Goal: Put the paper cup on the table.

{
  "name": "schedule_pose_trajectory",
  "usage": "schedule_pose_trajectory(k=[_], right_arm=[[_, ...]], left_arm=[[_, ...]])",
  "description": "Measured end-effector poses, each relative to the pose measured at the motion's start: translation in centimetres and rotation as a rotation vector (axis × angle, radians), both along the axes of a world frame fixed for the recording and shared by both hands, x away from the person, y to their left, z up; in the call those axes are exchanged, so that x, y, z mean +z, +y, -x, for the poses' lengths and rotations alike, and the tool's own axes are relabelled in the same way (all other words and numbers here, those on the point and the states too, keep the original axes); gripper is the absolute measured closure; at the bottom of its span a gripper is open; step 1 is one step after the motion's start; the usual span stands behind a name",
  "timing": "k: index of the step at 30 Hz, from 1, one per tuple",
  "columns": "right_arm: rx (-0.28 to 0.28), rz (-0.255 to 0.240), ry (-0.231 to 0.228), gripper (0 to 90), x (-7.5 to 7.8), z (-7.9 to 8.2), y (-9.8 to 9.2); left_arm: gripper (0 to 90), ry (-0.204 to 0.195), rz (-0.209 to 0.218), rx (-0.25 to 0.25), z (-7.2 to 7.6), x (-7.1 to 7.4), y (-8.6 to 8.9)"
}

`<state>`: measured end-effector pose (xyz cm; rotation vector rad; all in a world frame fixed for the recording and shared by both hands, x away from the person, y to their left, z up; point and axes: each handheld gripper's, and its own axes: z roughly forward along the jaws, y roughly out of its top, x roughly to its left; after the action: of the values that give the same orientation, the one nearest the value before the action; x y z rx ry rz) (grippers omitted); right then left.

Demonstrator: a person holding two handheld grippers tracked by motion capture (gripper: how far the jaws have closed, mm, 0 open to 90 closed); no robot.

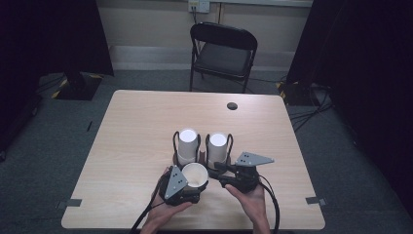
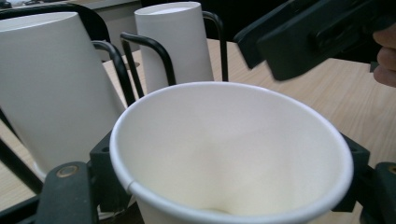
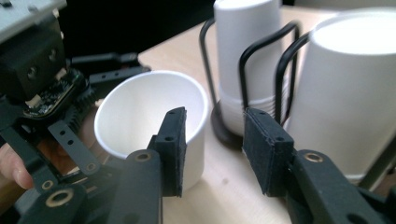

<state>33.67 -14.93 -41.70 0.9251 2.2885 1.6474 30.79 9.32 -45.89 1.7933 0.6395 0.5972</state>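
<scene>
I see my left gripper (image 1: 195, 178) pinching an upright paper cup (image 1: 194, 175) at lower centre of the high view. My right gripper (image 3: 212, 149) has its jaws spread, nothing between them. Just beyond, two inverted cup stacks (image 1: 188, 145) in a black wire rack (image 1: 202, 146) crowd the table (image 1: 136, 122). A folding chair (image 1: 223, 53) stands at upper centre.

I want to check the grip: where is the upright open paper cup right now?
In the high view the open cup sits near the table's front edge, between the left gripper's jaws, just in front of the two cup stacks in the wire holder.
</scene>
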Motion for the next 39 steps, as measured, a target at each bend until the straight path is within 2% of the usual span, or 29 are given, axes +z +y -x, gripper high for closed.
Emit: schedule_pose_trajectory(k=[2,5,10,12,14,17,18,21,24,28,33,36,39], right_arm=[[-0.027,-0.022,-0.018,58.0,0.0,0.1,-0.4],[-0.061,-0.037,-0.033,54.1,-0.1,0.2,-1.0],[-0.151,-0.059,-0.075,42.1,-0.4,0.6,-2.1],[-0.175,-0.073,-0.073,39.0,-0.6,0.7,-2.6],[-0.206,-0.072,-0.097,33.4,-0.8,0.9,-3.1],[-0.247,-0.076,-0.109,28.6,-1.2,1.0,-3.8],[-0.268,-0.073,-0.119,27.1,-1.4,1.1,-4.0],[-0.349,-0.017,-0.133,22.1,-1.8,1.3,-4.5],[-0.404,-0.029,-0.128,14.7,-2.4,1.5,-5.2],[-0.486,-0.004,-0.134,14.0,-3.2,1.8,-6.1],[-0.541,0.013,-0.142,13.9,-4.0,2.0,-6.9],[-0.581,0.029,-0.159,13.8,-4.4,2.2,-7.2],[-0.605,0.059,-0.185,13.8,-4.9,2.1,-7.4]], left_arm=[[22.3,0.002,-0.007,0.0,-0.1,0.1,0.3],[22.3,0.005,0.008,0.005,-0.1,0.3,0.8],[22.2,0.016,0.028,0.031,-0.4,0.4,1.6],[22.2,0.025,0.042,0.037,-0.5,0.4,2.0],[22.3,0.027,0.052,0.046,-0.6,0.5,2.4],[22.2,0.027,0.069,0.056,-0.7,0.6,3.0],[22.2,0.026,0.071,0.059,-0.7,0.7,3.2],[22.2,0.02,0.075,0.067,-0.8,0.9,3.7],[22.3,0.018,0.082,0.061,-0.9,1.0,4.5],[22.3,0.02,0.086,0.08,-1.2,1.2,5.4],[22.3,0.021,0.121,0.126,-1.7,1.6,6.6],[22.3,0.015,0.122,0.15,-2.1,1.8,7.2],[22.3,0.024,0.17,0.184,-2.6,1.9,8.0]])
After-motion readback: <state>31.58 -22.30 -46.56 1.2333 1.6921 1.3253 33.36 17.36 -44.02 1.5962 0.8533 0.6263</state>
